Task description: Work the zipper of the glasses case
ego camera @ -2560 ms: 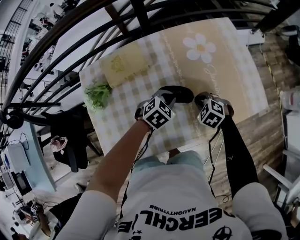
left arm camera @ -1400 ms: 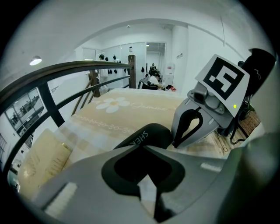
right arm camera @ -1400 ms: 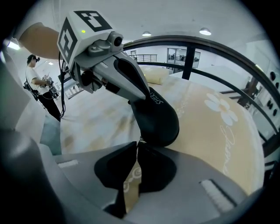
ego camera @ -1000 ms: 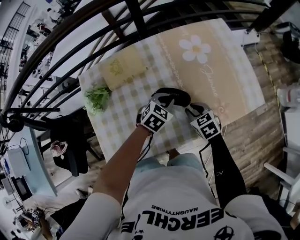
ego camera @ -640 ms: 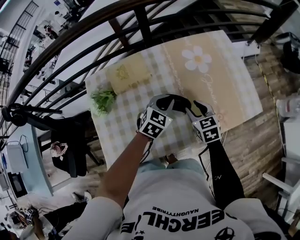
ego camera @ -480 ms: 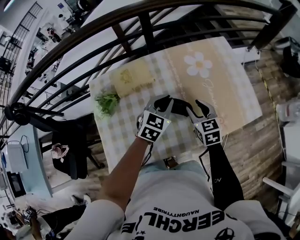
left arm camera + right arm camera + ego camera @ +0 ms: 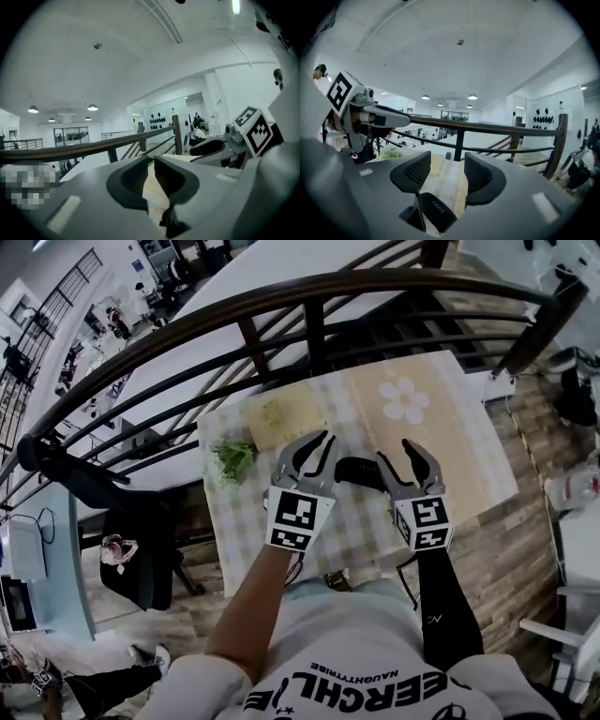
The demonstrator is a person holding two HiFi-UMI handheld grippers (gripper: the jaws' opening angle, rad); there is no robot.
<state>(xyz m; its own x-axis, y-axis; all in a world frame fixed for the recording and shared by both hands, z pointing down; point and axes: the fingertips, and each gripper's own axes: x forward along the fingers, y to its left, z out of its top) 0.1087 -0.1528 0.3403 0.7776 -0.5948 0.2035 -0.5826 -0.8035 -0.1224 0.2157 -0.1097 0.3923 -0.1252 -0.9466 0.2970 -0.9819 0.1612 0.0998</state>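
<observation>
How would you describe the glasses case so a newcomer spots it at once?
Find the table by the railing, covered with a checked cloth. Between the green sprig and the daisy print, toward the person's side, lies the glasses case: the only black, oval thing on the cloth.

The glasses case (image 7: 359, 472) lies on the table (image 7: 464, 460), leafy sprig (image 7: 232, 460) to its left, railing (image 7: 315, 343) behind.

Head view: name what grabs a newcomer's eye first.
The left hand-held gripper and the right hand-held gripper hang above the checked cloth. The right's jaws have just been opening, with nothing between them. The black glasses case lies on the cloth between the two, untouched. A dark curved railing arcs beyond.
</observation>
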